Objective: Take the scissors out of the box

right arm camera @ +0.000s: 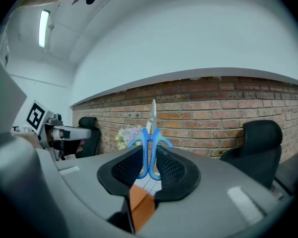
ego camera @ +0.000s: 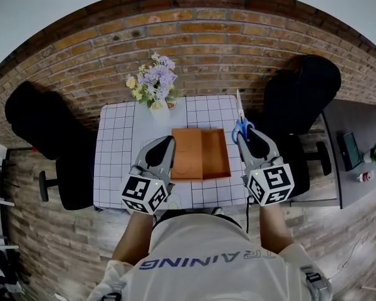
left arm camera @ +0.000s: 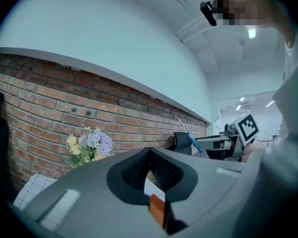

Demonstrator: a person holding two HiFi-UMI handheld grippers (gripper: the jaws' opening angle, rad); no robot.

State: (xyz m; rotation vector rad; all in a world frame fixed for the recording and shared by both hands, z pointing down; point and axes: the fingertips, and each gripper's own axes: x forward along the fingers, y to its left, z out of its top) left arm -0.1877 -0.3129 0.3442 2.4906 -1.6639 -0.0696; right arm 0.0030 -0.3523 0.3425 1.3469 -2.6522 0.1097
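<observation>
gridded table [ego camera: 113, 149] carries the box [ego camera: 214, 155]. right gripper [right arm camera: 149, 158] grasps the scissors [right arm camera: 152, 125], blades pointing straight ahead, box lower left. left gripper [left arm camera: 149, 155] clenched, empty.

Flowers [ego camera: 153, 83] behind box [ego camera: 213, 158], chairs [ego camera: 301, 96] flanking table [ego camera: 116, 155]

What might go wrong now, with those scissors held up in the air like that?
The right gripper pinches the scissors only by their blue handles, so they might twist or slip out and drop onto the box or the table. The blades stick out ahead of the jaws, with the flowers beyond them; a careless swing could poke something.
</observation>
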